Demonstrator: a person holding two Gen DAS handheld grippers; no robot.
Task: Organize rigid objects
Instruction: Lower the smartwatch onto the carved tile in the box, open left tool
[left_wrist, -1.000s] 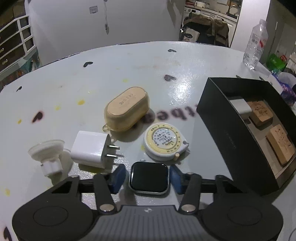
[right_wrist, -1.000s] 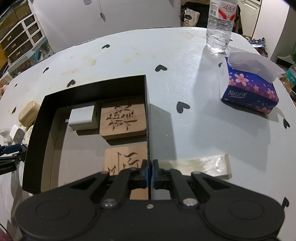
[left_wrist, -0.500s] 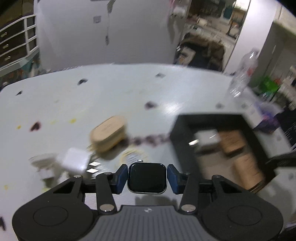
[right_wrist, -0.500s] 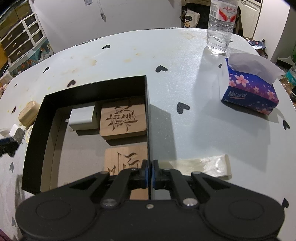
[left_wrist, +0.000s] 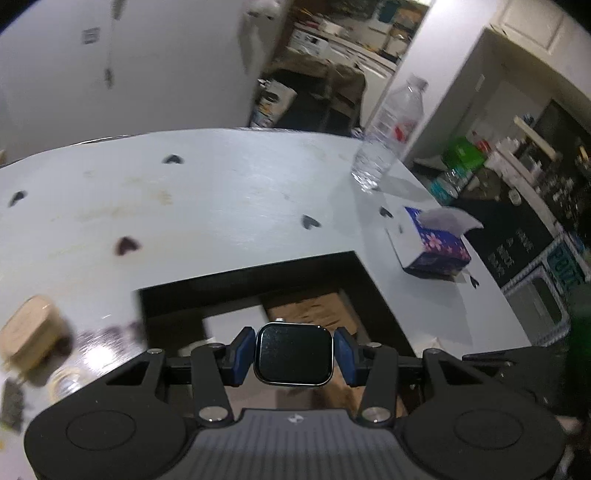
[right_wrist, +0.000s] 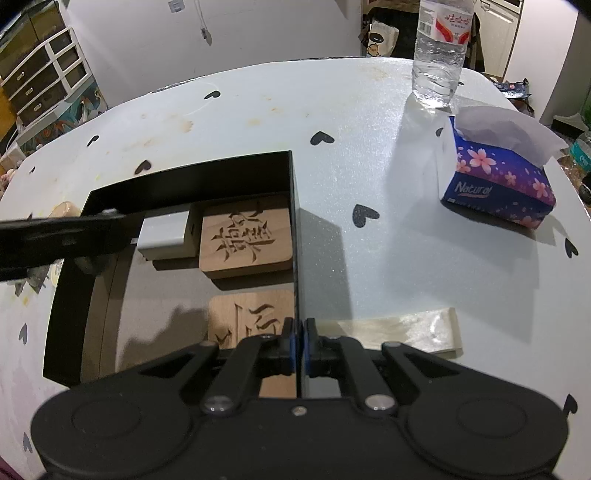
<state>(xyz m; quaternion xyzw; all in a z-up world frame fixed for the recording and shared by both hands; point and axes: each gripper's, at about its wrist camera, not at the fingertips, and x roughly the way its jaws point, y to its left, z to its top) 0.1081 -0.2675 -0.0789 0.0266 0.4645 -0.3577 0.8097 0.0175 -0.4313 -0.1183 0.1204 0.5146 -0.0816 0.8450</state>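
**Jaws clamped on both sides: watch in the left, box wall in the right**

Both pairs of jaws are gripping something. On the left gripper (left_wrist: 294, 354) the blue pads (left_wrist: 242, 352) are pressing the two sides of a smartwatch body (left_wrist: 293, 353), its dark screen facing up towards the camera; the watch is being held in the air above the black box (left_wrist: 255, 280), over the near part of its open inside. On the right gripper (right_wrist: 299, 345) the jaws are standing almost together, pinching the thin right-hand wall of the black box (right_wrist: 184, 177) between them.

Inside the box, in the right wrist view, a white charger block (right_wrist: 164, 234) is lying at the far end, touching a carved wooden tile (right_wrist: 246, 236) to its right; a second carved wooden tile (right_wrist: 251, 325) is lying nearer, against the gripped wall, partly hidden by the gripper. The left gripper's black arm is reaching in across the box's left wall.

Outside the box, a pale wooden strip (right_wrist: 402, 330) is lying flat on the white table (right_wrist: 369, 166), just beside the gripped wall; a blue tissue box (right_wrist: 498, 184) is sitting well to the right; a water bottle (right_wrist: 439, 51) is standing upright behind it near the far edge. In the blurred left wrist view a beige rounded case (left_wrist: 31, 336) is sitting on the table left of the box.
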